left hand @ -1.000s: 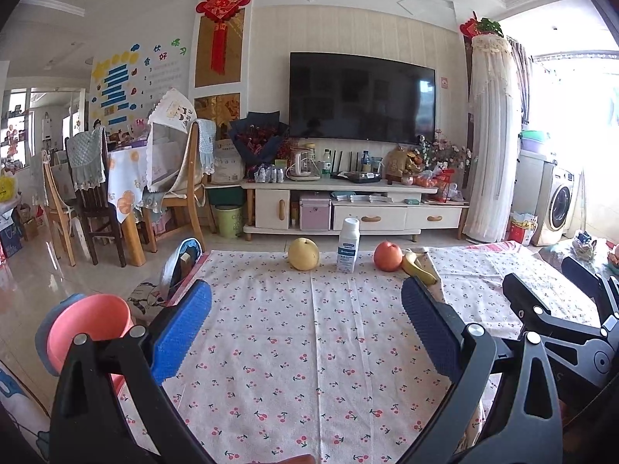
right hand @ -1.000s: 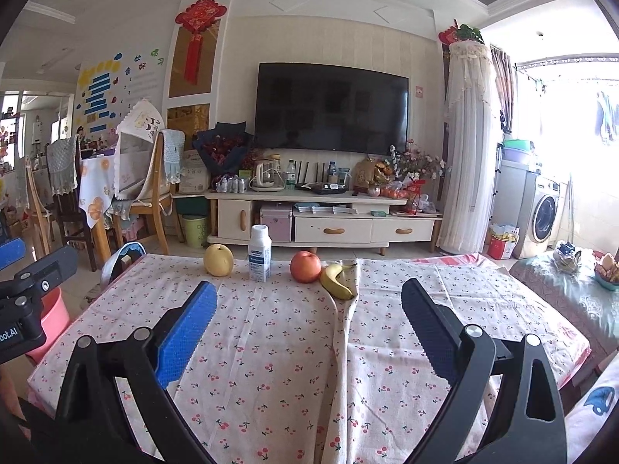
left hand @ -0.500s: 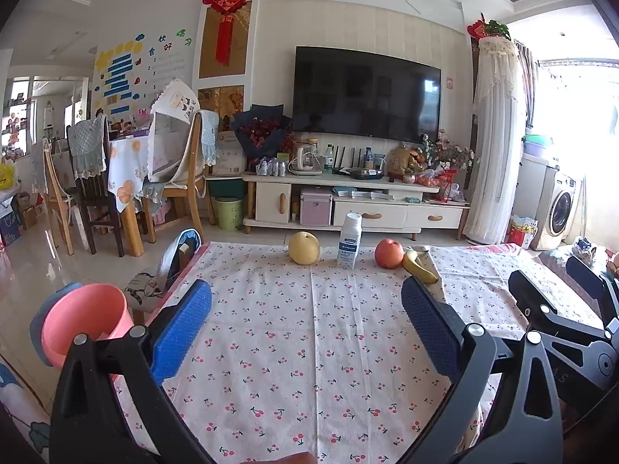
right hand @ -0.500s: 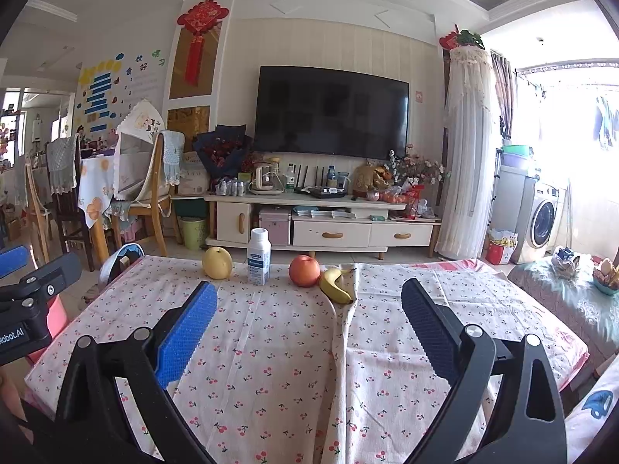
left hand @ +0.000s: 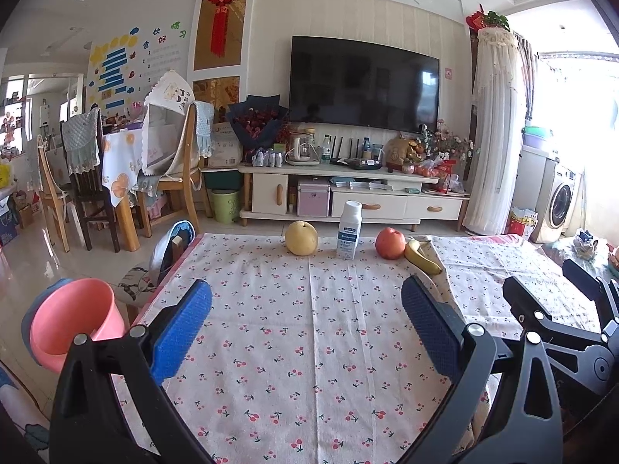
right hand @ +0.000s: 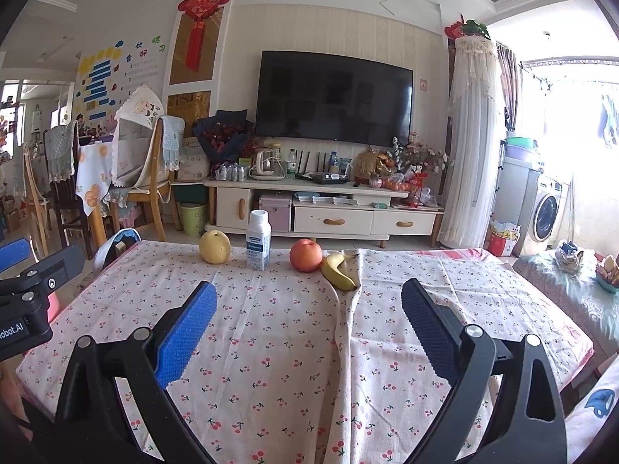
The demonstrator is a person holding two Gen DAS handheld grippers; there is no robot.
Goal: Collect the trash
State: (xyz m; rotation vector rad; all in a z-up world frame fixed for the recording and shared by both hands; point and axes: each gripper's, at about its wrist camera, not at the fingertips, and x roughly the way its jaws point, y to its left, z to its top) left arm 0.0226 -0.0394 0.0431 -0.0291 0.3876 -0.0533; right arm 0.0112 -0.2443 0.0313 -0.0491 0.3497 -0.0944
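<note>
A white bottle (left hand: 349, 230) stands upright at the far edge of the table (left hand: 309, 348) with the cherry-print cloth. It also shows in the right wrist view (right hand: 258, 239). A yellow pear (left hand: 301, 237) is to its left, a red apple (left hand: 390, 243) and a banana (left hand: 422, 256) to its right. A pink bin (left hand: 73, 324) stands on the floor left of the table. My left gripper (left hand: 305, 332) is open and empty above the near part of the table. My right gripper (right hand: 309, 328) is open and empty beside it.
A TV cabinet (left hand: 348, 193) stands behind the table, with a green waste bin (left hand: 225, 205) at its left. Chairs (left hand: 170, 170) and a dining table are at the far left. A washing machine (right hand: 545, 212) is at the right. A low table (right hand: 568, 290) stands to the right.
Both grippers have moved slightly forward and tilted up a little, so the table objects sit a bit closer. Both stay open and empty.
</note>
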